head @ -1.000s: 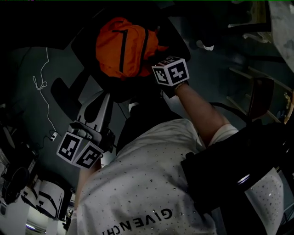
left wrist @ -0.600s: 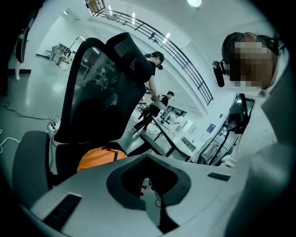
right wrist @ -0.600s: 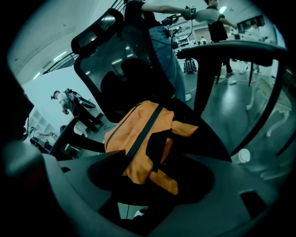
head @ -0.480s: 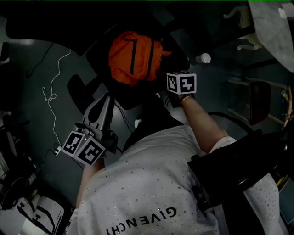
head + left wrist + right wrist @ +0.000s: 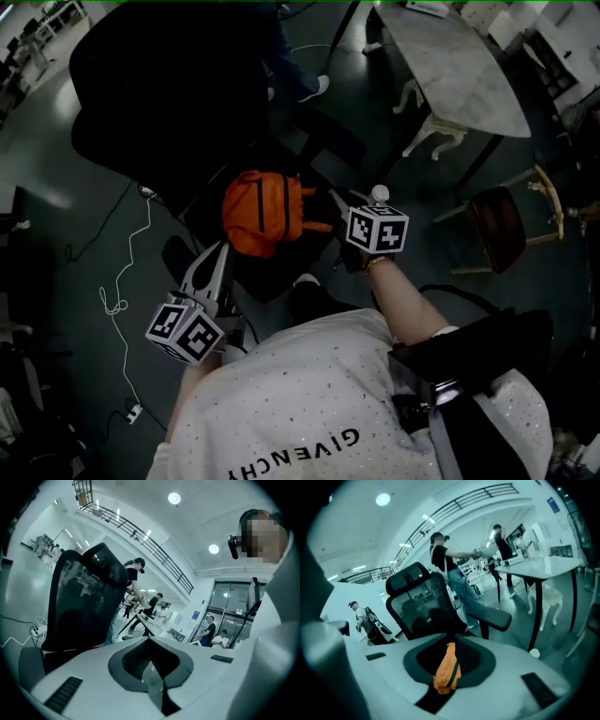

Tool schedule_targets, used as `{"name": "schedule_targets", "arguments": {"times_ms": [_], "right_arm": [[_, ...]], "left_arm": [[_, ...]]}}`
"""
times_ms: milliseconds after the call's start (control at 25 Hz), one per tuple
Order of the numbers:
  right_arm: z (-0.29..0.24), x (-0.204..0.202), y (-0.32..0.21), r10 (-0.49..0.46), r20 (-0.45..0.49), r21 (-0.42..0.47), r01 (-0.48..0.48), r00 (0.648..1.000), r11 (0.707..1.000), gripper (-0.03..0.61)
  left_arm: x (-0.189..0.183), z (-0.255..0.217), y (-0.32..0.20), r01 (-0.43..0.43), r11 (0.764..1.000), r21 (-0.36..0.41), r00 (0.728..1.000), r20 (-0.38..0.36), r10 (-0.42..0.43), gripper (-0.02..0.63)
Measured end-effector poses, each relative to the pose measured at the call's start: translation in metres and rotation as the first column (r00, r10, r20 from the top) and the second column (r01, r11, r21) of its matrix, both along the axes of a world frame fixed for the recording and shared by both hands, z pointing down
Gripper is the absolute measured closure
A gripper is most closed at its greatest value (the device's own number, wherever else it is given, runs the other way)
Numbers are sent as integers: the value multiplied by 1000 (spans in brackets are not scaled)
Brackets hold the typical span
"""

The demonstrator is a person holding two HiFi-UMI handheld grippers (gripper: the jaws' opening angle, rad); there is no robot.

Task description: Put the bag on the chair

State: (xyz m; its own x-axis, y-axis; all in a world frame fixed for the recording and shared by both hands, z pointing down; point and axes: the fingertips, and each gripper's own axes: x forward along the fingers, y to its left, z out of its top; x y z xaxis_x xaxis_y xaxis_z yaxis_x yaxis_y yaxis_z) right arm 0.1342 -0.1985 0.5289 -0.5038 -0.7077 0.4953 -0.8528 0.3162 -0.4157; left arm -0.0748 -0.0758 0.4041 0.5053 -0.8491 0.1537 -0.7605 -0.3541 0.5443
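I reckon the bag (image 5: 262, 211) already lies on the chair (image 5: 281, 274), right tongs (image 5: 451, 640) closing on its 3 o'clock end, left tongs (image 5: 217, 253) together, empty; next I release and back off

The right gripper (image 5: 449, 644) is closing its jaws, its pale fingers (image 5: 511, 667) pinching a fold of the orange bag (image 5: 446, 672) between them. Just beyond, a black mesh-backed chair (image 5: 417, 606) is facing the camera. A person (image 5: 450, 569) is leaning toward a white desk (image 5: 539, 571), and a cup (image 5: 534, 653) is sitting on the floor near the desk's legs.
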Motion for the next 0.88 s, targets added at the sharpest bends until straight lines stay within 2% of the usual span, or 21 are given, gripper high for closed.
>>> {"name": "schedule_targets", "arguments": {"times_ms": [80, 240, 360, 440, 600, 880], "right_arm": [[-48, -2, 4, -1, 62, 105, -6, 998, 994, 577], [-139, -38, 37, -161, 216, 273, 99, 963, 957, 578], [-192, -60, 64, -265, 248, 369, 162, 932, 915, 580], [-213, -67, 78, -301, 234, 412, 186, 925, 892, 580], [-219, -67, 101, -302, 111, 436, 227, 947, 871, 580], [-233, -59, 131, -264, 54, 450, 212, 963, 867, 581]], "left_arm": [[-4, -17, 2, 5, 999, 44, 1000, -7, -5, 614], [-12, -37, 20, 9, 996, 83, 1000, -10, -8, 614], [-8, -47, 31, -9, 996, 90, 1000, -18, 10, 614], [-4, -56, 35, -24, 994, 105, 999, -26, 26, 614], [-1, -71, 46, -32, 988, 152, 999, -29, 37, 614], [0, -88, 74, -56, 980, 190, 997, -35, 64, 614]]}}
